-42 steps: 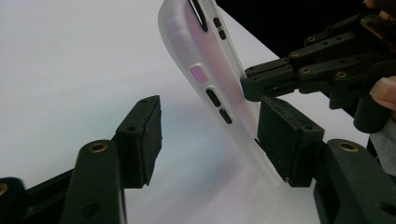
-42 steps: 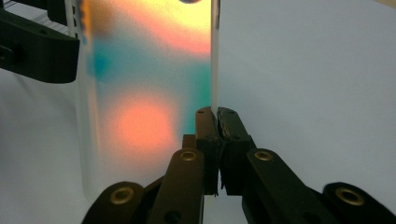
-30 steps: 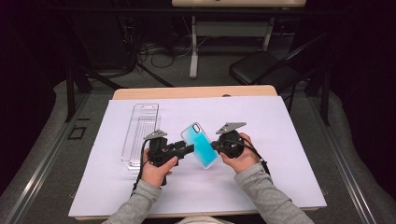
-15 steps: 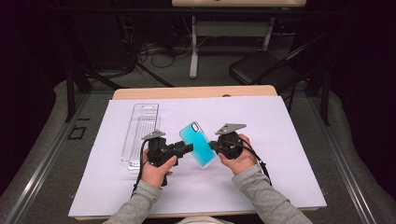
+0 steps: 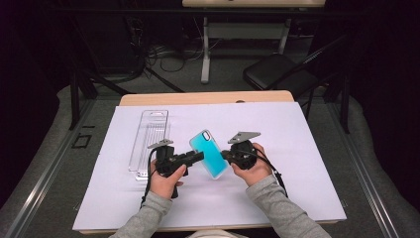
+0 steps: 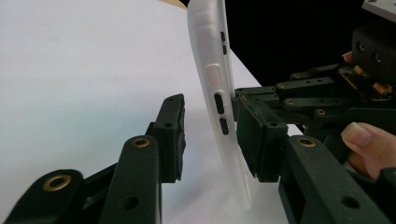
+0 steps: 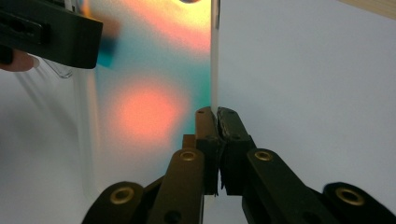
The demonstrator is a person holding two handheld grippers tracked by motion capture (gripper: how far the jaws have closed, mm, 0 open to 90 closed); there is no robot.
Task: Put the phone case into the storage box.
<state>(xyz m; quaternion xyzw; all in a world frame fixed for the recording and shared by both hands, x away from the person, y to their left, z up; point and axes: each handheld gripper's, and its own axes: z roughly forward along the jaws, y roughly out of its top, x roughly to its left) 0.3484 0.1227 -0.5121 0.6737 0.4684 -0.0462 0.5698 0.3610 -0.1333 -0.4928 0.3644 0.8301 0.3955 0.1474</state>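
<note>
A teal phone case point(image 5: 210, 153) hangs tilted above the white sheet between my two hands. My right gripper point(image 5: 225, 156) is shut on its right edge; in the right gripper view the jaws point(image 7: 215, 112) pinch the thin clear rim of the case point(image 7: 154, 70). My left gripper point(image 5: 198, 157) reaches in from the left. In the left gripper view the frosted side of the case point(image 6: 212, 84) stands between the left gripper's point(image 6: 210, 100) jaws, which have just been closing. The right pad is at the case; the left pad stands off with a gap.
A clear plastic packaging tray point(image 5: 148, 141) lies on the sheet, left of the hands. The white sheet point(image 5: 297, 148) covers the wooden table point(image 5: 208, 97). A black chair point(image 5: 277, 74) and cables sit on the floor beyond the far edge.
The left gripper's jaws have narrowed around the case's left edge. Both hands and the case hold about the same place.
</note>
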